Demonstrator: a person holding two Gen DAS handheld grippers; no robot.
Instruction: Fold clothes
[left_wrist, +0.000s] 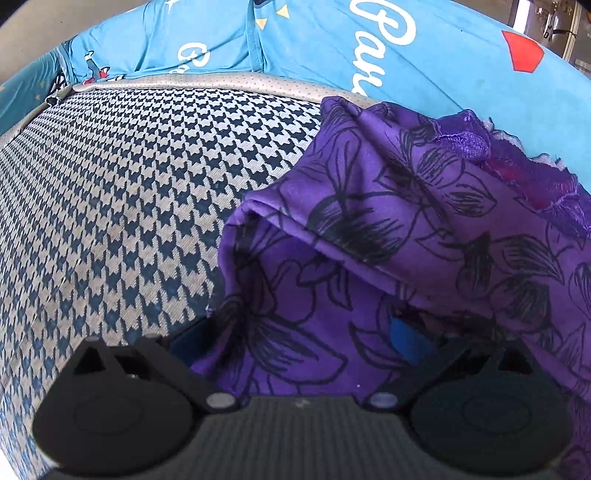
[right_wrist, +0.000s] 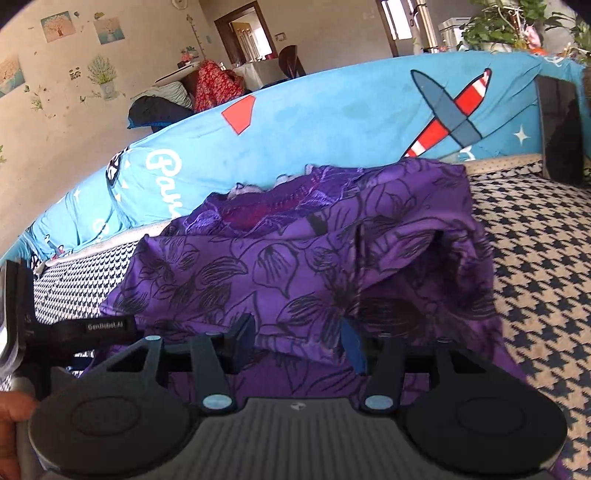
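- The purple garment (right_wrist: 295, 266) is thin, soft cloth printed with black outline flowers, with a band of shinier purple lace and a patch of red at its far edge. It lies crumpled in loose folds on the houndstooth seat (left_wrist: 129, 177), its far edge against the back edge of that seat, where the blue cover (right_wrist: 332, 110) rises.
- Its long axis runs roughly along the back edge of the seat, side to side in the right wrist view; the lace edge points toward the blue cover, the plain hem toward the cameras.
- A rolled fold forms a tube-like mouth on the garment's left side in the left wrist view.
- The right gripper (right_wrist: 299, 341) has its black fingers spread apart, with the near hem of the garment bunched between them; the pads do not visibly press the cloth.
- The left gripper (left_wrist: 295, 343) has garment cloth draped across the gap between its fingers, hiding much of them; whether it pinches the cloth I cannot tell.
- The seat is coarse woven fabric in a dark blue and cream houndstooth check, edged at the back with pale dotted piping.
- The blue cover is smooth cloth printed with white script, a red shape and a striped aeroplane (right_wrist: 448, 114).
- A hand (right_wrist: 11, 424) shows at the lower left corner of the right wrist view.
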